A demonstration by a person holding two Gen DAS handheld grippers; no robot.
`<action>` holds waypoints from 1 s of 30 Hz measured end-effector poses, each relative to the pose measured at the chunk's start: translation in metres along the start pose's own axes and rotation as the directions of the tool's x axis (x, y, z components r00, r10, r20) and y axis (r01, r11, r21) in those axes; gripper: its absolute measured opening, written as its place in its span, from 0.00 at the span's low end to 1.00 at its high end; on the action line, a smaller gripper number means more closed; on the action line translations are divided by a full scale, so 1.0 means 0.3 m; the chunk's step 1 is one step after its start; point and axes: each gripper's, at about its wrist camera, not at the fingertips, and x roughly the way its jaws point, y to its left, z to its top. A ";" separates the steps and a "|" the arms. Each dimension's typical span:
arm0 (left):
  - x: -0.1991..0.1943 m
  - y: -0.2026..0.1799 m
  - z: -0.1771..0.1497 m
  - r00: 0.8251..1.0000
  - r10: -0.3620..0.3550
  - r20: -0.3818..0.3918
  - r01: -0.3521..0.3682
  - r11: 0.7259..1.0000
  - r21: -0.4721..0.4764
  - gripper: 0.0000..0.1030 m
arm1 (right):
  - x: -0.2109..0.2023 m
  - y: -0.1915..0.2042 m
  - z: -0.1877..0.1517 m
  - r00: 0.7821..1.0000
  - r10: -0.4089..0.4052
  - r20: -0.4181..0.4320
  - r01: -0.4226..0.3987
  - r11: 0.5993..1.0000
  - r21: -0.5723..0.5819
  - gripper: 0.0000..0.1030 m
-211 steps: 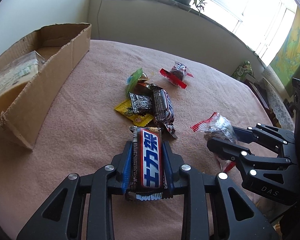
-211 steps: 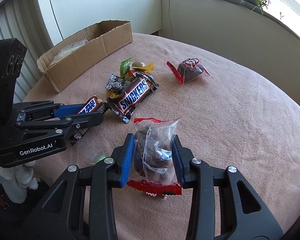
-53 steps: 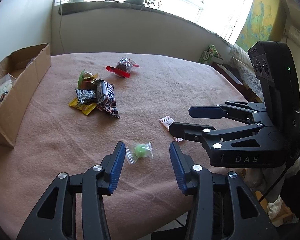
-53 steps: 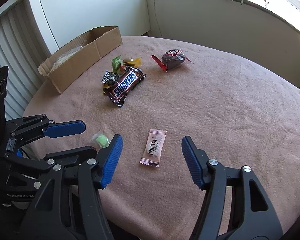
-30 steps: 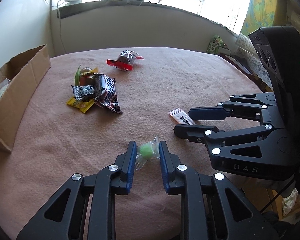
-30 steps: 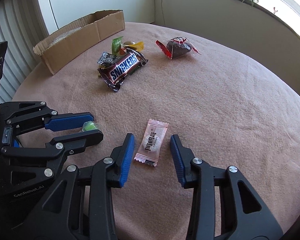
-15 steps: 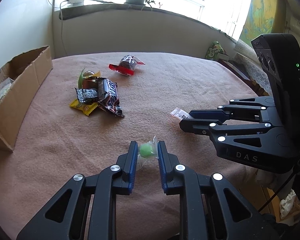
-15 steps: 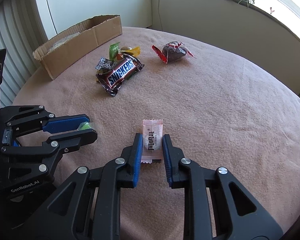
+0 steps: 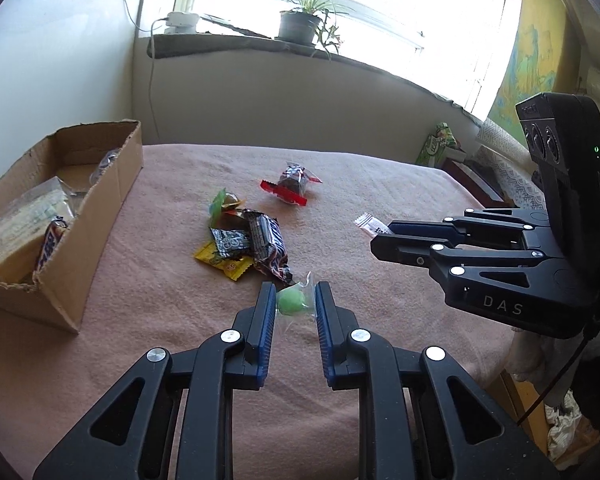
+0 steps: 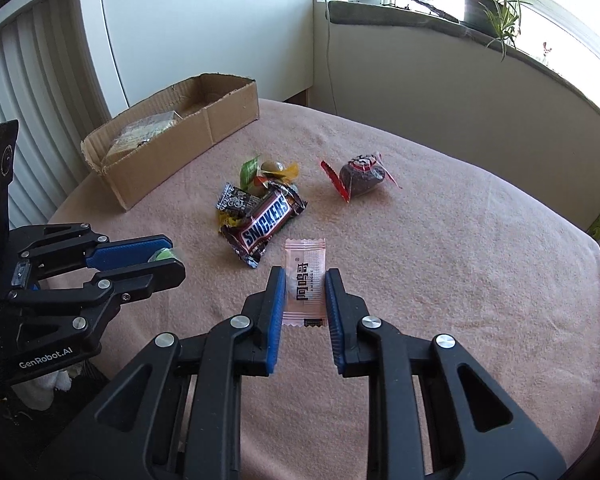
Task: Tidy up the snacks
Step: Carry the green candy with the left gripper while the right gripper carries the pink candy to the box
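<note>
2 grabs at once: left gripper is clamped on the green candy, right gripper on the pink packet, both near the table's front edge. Looks like pickup's done, so next is carrying both over to the cardboard box at the far left edge and letting go inside.

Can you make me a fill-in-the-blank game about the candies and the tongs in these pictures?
1. The left tongs squeeze a small wrapped candy whose color is ____.
2. The right tongs pinch a flat pink packet, and the big word on the brown bar just beyond it is ____.
3. The cardboard box sits on the pink tablecloth and has ____ lid.
4. On the windowsill stands a potted ____.

Missing words: green; SNICKERS; no; plant
</note>
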 end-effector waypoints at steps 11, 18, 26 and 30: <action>-0.097 0.193 0.077 0.992 0.097 0.080 -0.092 0.994 -0.063 0.18 | 0.051 0.104 0.180 0.998 0.051 0.044 -0.048 0.996 -0.074 0.20; -0.133 0.292 0.114 0.981 0.155 0.116 -0.145 0.985 -0.089 0.18 | 0.082 0.190 0.283 0.994 0.093 0.062 -0.085 0.990 -0.117 0.20; -0.157 0.404 0.142 0.968 0.209 0.137 -0.193 0.974 -0.121 0.18 | 0.142 0.279 0.412 0.985 0.157 0.077 -0.146 0.980 -0.133 0.20; -0.158 0.459 0.159 0.963 0.232 0.134 -0.214 0.967 -0.136 0.18 | 0.188 0.327 0.472 0.981 0.180 0.075 -0.168 0.975 -0.145 0.20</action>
